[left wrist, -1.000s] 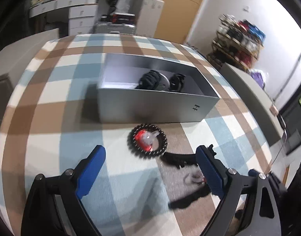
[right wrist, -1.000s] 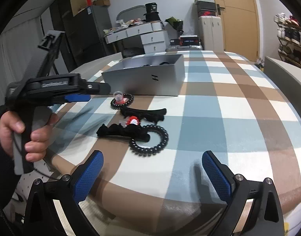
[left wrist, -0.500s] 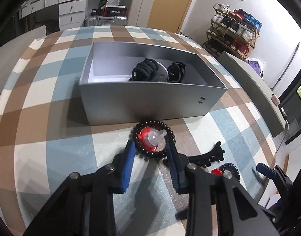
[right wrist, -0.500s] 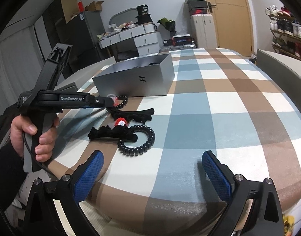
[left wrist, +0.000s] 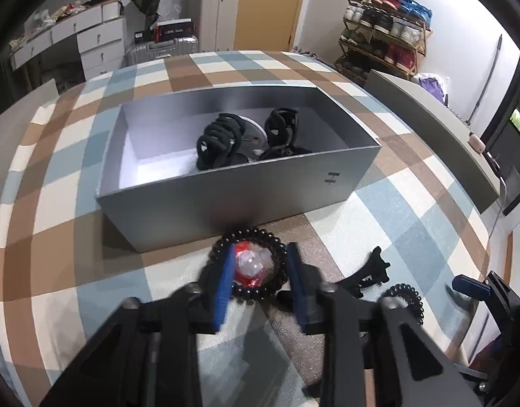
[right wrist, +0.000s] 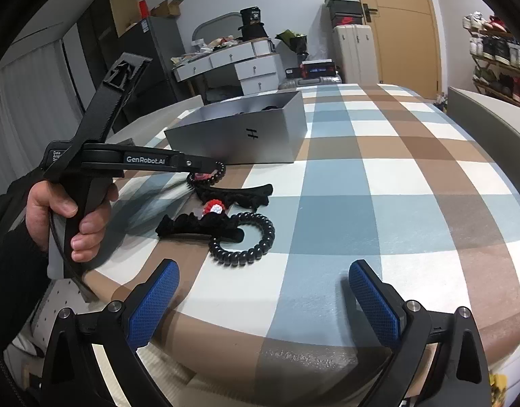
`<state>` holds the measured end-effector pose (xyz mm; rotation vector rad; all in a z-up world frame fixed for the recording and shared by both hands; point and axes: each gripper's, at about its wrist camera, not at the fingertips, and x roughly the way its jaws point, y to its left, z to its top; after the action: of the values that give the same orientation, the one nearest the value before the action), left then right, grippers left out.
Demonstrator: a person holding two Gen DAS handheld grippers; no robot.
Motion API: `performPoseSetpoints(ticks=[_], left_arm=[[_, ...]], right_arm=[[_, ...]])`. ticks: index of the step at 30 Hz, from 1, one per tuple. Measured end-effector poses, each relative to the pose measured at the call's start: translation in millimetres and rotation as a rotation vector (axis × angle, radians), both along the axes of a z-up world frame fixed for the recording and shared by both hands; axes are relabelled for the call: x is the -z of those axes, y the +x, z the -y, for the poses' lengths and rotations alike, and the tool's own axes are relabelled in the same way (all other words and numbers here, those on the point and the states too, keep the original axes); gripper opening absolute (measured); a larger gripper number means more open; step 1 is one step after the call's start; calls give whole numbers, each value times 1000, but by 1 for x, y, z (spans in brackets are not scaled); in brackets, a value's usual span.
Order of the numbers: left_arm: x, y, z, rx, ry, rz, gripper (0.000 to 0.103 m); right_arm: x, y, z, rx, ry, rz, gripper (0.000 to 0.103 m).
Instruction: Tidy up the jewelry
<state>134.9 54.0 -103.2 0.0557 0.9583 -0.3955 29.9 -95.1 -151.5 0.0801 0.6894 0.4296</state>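
Note:
A black bead bracelet (left wrist: pixel 251 237) with a red and clear ornament (left wrist: pixel 249 264) in its middle lies on the checked tablecloth just in front of the grey box (left wrist: pixel 293 176). My left gripper (left wrist: pixel 258 271) is shut on the bracelet, one blue pad inside the ring, one outside; it also shows in the right wrist view (right wrist: pixel 205 169). The box holds black hair ties (left wrist: pixel 219 139). My right gripper (right wrist: pixel 263 291) is open and empty above the table's near edge. A black coil hair tie (right wrist: pixel 246 239) and two black hair bands (right wrist: pixel 239 196) lie before it.
The grey box also shows in the right wrist view (right wrist: pixel 246 132), standing at the middle left of the table. A grey sofa edge (left wrist: pixel 429 129) runs along the table's right side. Drawers, suitcases and a shoe rack stand behind.
My left gripper has moved forward down onto the bead bracelet and closed from wide open to gripping it. The right gripper has stayed open and nearly still.

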Motion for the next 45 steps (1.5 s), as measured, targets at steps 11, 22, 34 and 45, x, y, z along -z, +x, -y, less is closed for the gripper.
performPoseSetpoints(ticks=[11, 22, 34, 45], left_arm=[[-10, -10, -8, -17, -36, 32, 13], [-39, -57, -44, -126, -166, 173, 13], [-42, -82, -61, -238, -130, 251, 13], [-37, -91, -64, -230, -131, 233, 13]], right_arm=[[-1, 0, 0, -5, 8, 5, 101], [-28, 22, 0, -51, 124, 19, 100], [-16, 72, -48, -118, 56, -170, 64], [-13, 77, -78, -147, -117, -192, 32]])
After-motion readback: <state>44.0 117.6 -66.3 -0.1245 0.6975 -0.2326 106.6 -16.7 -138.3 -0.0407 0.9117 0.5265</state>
